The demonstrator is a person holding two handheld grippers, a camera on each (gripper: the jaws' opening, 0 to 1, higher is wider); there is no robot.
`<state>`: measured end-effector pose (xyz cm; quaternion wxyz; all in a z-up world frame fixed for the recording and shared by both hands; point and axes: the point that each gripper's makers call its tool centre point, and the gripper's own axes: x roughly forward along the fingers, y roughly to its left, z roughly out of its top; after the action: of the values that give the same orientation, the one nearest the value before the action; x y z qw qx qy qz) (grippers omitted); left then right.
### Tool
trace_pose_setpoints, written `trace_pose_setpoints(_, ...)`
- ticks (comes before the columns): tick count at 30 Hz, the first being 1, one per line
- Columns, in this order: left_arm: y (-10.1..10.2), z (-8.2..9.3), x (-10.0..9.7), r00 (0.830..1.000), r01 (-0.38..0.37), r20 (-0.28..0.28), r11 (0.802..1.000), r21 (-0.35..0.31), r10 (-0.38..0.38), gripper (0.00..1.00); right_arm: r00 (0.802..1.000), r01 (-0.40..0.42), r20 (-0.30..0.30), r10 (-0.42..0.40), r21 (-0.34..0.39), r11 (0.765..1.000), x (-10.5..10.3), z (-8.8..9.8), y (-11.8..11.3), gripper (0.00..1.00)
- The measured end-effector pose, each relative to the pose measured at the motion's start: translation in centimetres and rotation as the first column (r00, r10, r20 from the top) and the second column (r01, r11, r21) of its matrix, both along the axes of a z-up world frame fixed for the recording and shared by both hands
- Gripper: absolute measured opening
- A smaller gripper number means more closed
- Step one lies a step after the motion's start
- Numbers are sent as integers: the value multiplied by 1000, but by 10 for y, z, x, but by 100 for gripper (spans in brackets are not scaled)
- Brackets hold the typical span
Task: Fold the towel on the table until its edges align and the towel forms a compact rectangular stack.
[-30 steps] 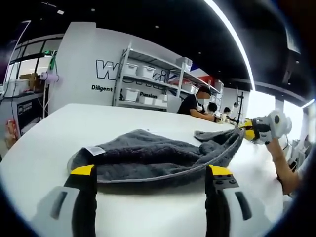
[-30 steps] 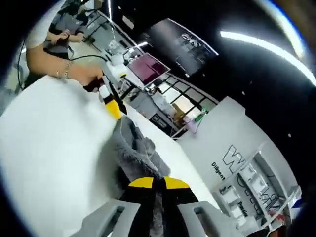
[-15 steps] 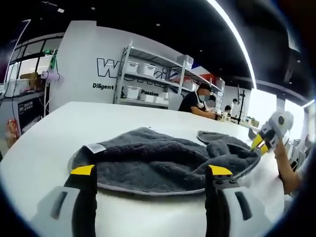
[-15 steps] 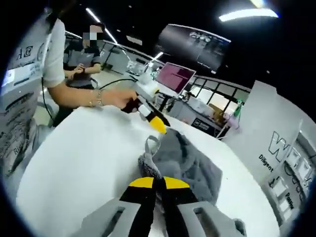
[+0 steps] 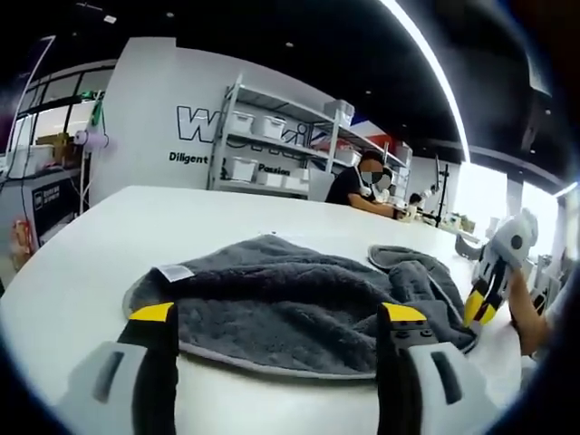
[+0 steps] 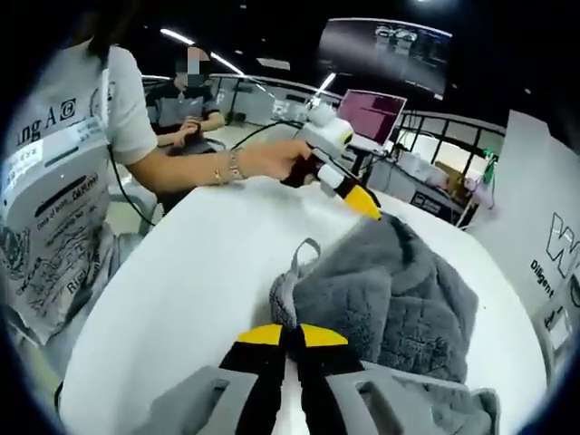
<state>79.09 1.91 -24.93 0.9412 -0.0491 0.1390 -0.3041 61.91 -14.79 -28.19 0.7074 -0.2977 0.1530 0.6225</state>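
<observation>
Right, status: the towel (image 5: 299, 304) lies on the white table (image 5: 82, 263) in a loose rumpled heap, roughly doubled over but not squared. Edges don't line up, and one corner loop sticks out in the right gripper view. I'd call it early-to-mid fold: one rough pass down, alignment and at least one more fold left.

My left claw (image 5: 279, 319): jaws wide apart, nothing between them, sitting just short of the towel's near hem. The label tag (image 5: 175, 273) is near the left jaw.

My right claw (image 6: 292, 337): jaws pressed together right at the towel's edge by the loop (image 6: 288, 274). I'd guess it has a pinch of hem, but the contact is hidden under the tips, so I can't tell for sure.

View differences:
- Left gripper view gives the towel's full spread, the long hem, the tag, and the right claw coming in at the right edge, tips down at the towel's far end.
- Right gripper view gives the loop, the pile close up, the left claw reaching in past the towel's far side, and my shirt and forearm.
- Shelves (image 5: 272, 149) with bins sit behind the table in the left gripper view; a monitor (image 6: 370, 116) sits behind it in the right gripper view.
</observation>
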Motion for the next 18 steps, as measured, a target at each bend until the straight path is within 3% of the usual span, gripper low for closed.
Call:
trace_pose_setpoints(3, 0, -1, 0, 1000, 0, -2, 1000, 1, 0, 95, 1000, -2, -23, 1, -22, 1000, -1, -8, -1, 5)
trace_pose_setpoints(9, 1, -1, 0, 1000, -4, -5, 1000, 1, 4, 95, 999, -5, -52, 5, -1, 1000, -3, -6, -3, 7)
trace_pose_setpoints(18, 0, -2, 0, 1000, -2, -10, 1000, 1, 3, 95, 997, -68, -14, 70, 73, 995, -8, 10, 0, 23)
